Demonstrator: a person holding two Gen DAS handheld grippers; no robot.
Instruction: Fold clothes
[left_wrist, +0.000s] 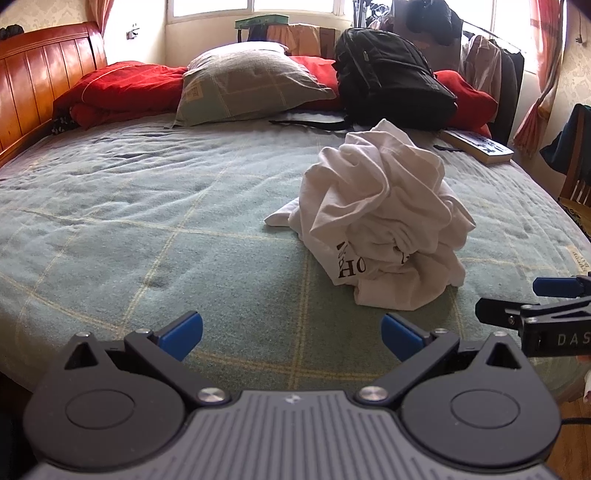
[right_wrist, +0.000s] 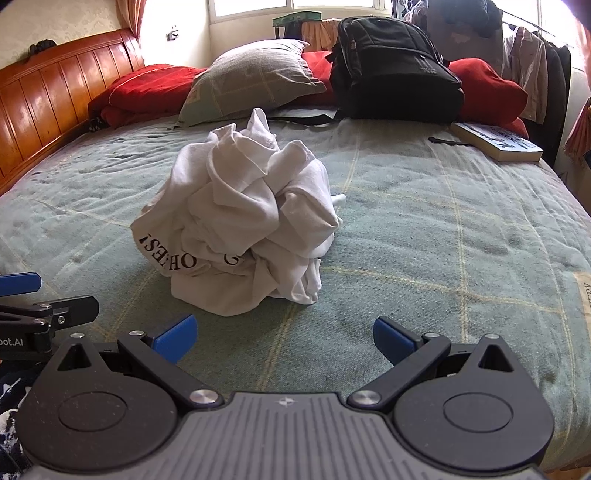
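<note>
Lying crumpled mid-bed (left_wrist: 110, 221), white T-shirt (left_wrist: 380, 214); left hand-held gripper (left_wrist: 291, 334) and right hand-held gripper (right_wrist: 284, 338) gape wide near the bed's front edge, empty.

Both views are taken low over the near edge of the green checked bed (left_wrist: 147, 206), facing its far side. The crumpled white T-shirt (left_wrist: 380, 218) is seen right of centre from the left wrist and left of centre (right_wrist: 243, 225) from the right. The black backpack (left_wrist: 391, 74) and grey-green pillow (right_wrist: 255, 79) are shared.

Left tongs (left_wrist: 291, 335) and right tongs (right_wrist: 285, 338) both gape wide, side by side, empty.
</note>
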